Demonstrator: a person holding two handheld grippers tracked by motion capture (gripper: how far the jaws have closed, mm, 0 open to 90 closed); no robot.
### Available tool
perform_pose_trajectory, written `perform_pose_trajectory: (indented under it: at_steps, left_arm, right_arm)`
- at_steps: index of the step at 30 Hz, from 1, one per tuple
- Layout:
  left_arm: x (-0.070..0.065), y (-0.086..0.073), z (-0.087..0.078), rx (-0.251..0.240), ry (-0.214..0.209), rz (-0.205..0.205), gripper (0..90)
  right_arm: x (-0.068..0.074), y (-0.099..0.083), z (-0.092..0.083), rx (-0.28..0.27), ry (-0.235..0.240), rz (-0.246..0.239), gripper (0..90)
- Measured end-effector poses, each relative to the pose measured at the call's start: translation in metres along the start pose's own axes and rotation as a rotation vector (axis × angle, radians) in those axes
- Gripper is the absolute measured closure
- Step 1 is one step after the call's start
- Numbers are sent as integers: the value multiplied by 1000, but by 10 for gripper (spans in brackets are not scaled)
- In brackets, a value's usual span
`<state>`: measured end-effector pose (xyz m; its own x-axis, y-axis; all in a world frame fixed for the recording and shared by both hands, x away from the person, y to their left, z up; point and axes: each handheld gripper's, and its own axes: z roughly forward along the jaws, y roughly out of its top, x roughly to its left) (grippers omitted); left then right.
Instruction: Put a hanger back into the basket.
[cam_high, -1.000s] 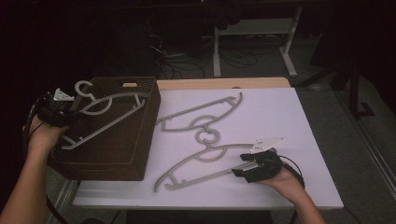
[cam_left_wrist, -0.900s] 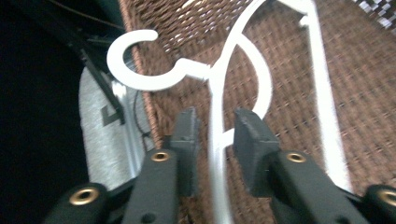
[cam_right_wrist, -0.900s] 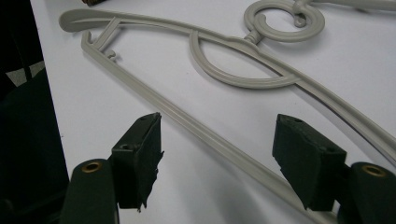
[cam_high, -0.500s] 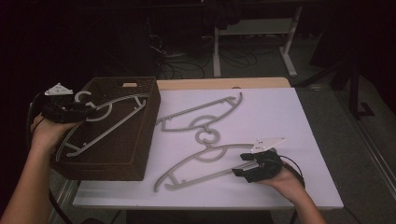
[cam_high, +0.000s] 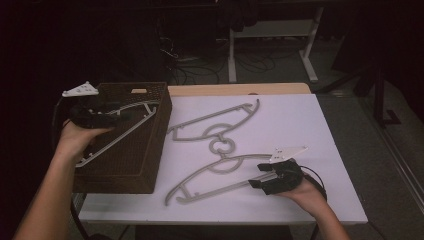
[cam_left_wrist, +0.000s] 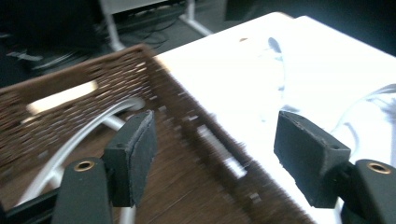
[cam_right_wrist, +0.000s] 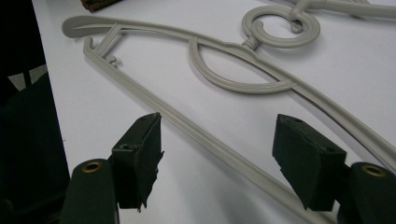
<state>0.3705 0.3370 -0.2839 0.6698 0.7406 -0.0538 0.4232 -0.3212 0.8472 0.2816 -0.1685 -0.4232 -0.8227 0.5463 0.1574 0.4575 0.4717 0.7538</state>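
My left gripper (cam_high: 107, 116) has just been opening, nothing between its jaws, over the wicker basket (cam_high: 145, 165); my right gripper (cam_high: 257, 181) stands open astride the near hanger (cam_high: 220, 172) bar on the tabletop (cam_high: 310, 130).

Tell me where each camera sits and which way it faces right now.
High view: above the person's side, looking forward and down on the white table; both forearms enter from below, left gripper over the basket, right gripper at the near hanger.
Left gripper view: rides the left gripper, facing the basket and the hanger inside; open jaws.
Right gripper view: rides the right gripper, facing the near hanger; jaws straddle its bar.
Shared: the near hanger shows in the high and right gripper views.
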Motion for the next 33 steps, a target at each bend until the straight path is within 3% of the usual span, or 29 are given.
perform_pose_trajectory:
  at_steps: [10,16,17,23,28,30,33]
  left_arm:
    - [-48,6,39,-37,-135,23,233]
    - [-78,5,61,-53,-197,47,228]
    - [-78,5,61,-53,-197,47,228]
    - [-109,-5,89,-33,-254,79,228]
    - [-124,-14,103,-15,-275,93,228]
    - [-134,-19,112,1,-283,109,228]
    - [-141,-25,119,10,-292,116,228]
  right_arm:
    - [-1,1,-1,-3,-3,-1,321]
    - [-3,2,-1,-9,-8,9,334]
    - [-3,2,-1,-9,-8,9,334]
    - [-4,5,-1,-2,-5,10,426]
    - [-6,5,-1,6,-7,10,552]
    - [-7,4,-1,14,-15,23,678]
    - [-9,3,1,38,-31,19,795]
